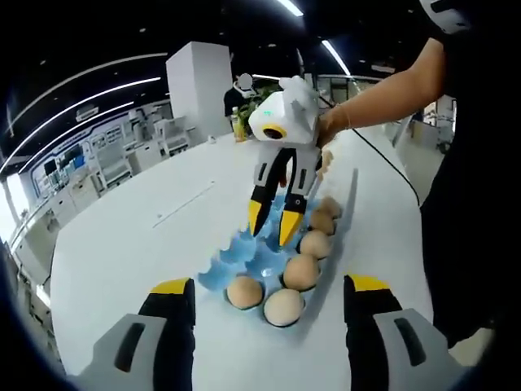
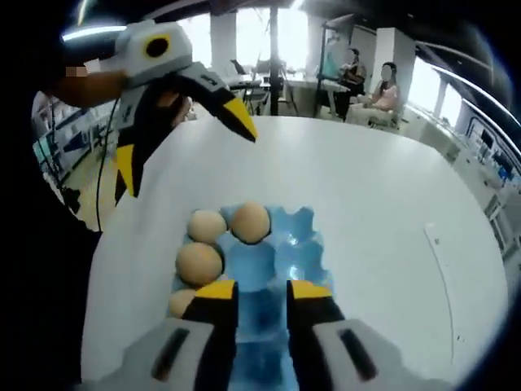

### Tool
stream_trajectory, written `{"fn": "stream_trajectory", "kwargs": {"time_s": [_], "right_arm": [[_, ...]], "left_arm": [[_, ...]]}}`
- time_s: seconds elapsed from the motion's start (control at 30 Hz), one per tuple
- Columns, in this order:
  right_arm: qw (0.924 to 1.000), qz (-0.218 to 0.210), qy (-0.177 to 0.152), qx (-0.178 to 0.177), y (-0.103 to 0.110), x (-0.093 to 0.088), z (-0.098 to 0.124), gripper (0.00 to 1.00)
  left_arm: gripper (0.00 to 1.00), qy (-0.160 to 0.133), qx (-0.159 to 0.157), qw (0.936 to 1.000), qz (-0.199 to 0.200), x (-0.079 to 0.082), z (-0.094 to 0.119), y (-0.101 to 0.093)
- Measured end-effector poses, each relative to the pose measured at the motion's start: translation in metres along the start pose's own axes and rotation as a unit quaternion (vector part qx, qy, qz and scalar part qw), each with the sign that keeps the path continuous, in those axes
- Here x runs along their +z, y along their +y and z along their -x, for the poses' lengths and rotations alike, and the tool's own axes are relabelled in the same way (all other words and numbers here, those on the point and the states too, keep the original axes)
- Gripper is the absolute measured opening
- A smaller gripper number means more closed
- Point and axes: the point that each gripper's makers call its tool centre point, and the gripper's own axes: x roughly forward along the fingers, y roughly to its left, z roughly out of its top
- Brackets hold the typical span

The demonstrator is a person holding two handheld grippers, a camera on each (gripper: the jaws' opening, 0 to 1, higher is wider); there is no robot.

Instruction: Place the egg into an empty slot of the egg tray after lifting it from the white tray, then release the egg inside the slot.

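Left gripper view: left gripper [image 1: 269, 297] at the bottom edge, jaws spread wide, nothing between them.
Egg tray [image 1: 244, 252]: blue, straight ahead of the left jaws, long axis running away toward the right gripper.
Eggs [image 1: 301, 271]: one full row down the tray's right side, one more in the near slot of the left row [image 1: 244, 291]; remaining left-row slots look empty.
Right gripper [image 1: 275, 221]: beyond the eggs, tips angled down over the empty slots, jaws narrow, held by a hand [image 1: 330, 129].
Right gripper view: left gripper [image 2: 183, 151] upper left, above and past the tray, jaws wide apart.
Eggs here [image 2: 199, 262]: to the left of the right jaws and beyond them, four on show, nearest one partly behind the left jaw.
Right gripper [image 2: 260, 292]: jaws narrow, bare blue tray [image 2: 281, 257] visible through the gap, no egg between the tips.
Key relation: empty slots directly below and ahead of the right tips; right gripper nearer than left.
White tray: cannot place it.
Judgement: no egg held at either gripper, so release seems done or the next pick not yet begun.
Writing, brands: none readable.
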Motion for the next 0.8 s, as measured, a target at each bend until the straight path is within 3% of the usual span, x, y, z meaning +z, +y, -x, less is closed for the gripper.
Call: {"fn": "stream_trajectory", "kwargs": {"time_s": [0.27,0.8], "right_arm": [[0.9995,-0.014,0.014,-0.024,-0.005,-0.031,0.032,0.23],[0.9917,-0.063,0.075,-0.084,-0.004,-0.123,0.112,0.23]], "left_arm": [[0.75,0.003,-0.004,1.0,-0.005,0.002,-0.003,-0.002],[0.75,0.006,-0.01,0.9999,-0.009,0.004,-0.007,-0.005]]}}
